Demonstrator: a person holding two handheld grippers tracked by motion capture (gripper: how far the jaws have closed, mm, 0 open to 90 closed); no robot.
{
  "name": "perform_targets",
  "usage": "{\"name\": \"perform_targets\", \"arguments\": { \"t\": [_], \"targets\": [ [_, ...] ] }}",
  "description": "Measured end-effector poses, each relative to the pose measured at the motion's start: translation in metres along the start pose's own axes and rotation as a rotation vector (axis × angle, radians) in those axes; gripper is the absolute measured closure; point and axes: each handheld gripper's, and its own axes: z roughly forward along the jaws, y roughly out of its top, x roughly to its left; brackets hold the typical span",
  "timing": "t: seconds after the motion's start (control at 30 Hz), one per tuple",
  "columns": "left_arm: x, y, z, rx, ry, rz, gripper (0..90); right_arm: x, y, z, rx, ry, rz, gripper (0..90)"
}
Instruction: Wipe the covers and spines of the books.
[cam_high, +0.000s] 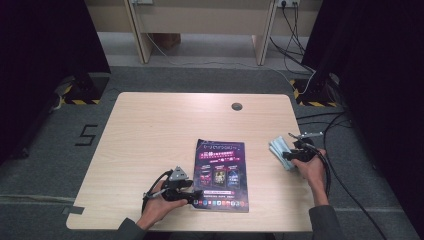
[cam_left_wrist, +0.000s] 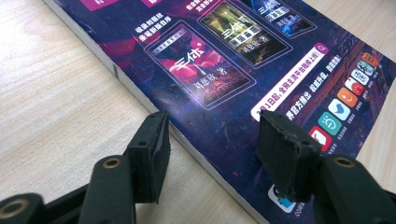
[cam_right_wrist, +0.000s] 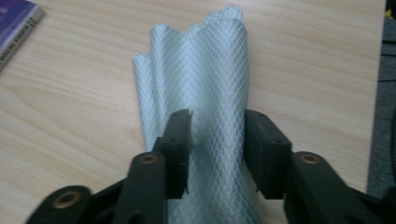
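Black tongs (cam_high: 197, 194) with brass rivets, trailing black cables, grey sleeves (cam_high: 325, 220).

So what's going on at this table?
A person sits at a wooden table with a two-jaw gripper in each hand. The right gripper has a folded pale blue cloth between its jaws near the table's right edge; whether the pads already press on it is hard to tell. The left gripper rests open at the near corner of a dark purple book lying flat mid-table, one jaw over the cover, one beside its edge.
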Motion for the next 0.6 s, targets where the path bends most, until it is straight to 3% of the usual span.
{"name": "perform_targets", "arguments": {
  "t": [0.2, 0.6],
  "targets": [
    [0.000, 0.000, 0.000, -0.003, -0.002, 0.000, 43.3, 0.001, -0.001, 0.000, -0.020, 0.027, -0.010, 79.3],
    [0.001, -0.001, 0.000, -0.004, -0.005, 0.004, 43.3, 0.008, 0.005, -0.011, -0.061, 0.049, -0.010, 81.1]
  ]
}}
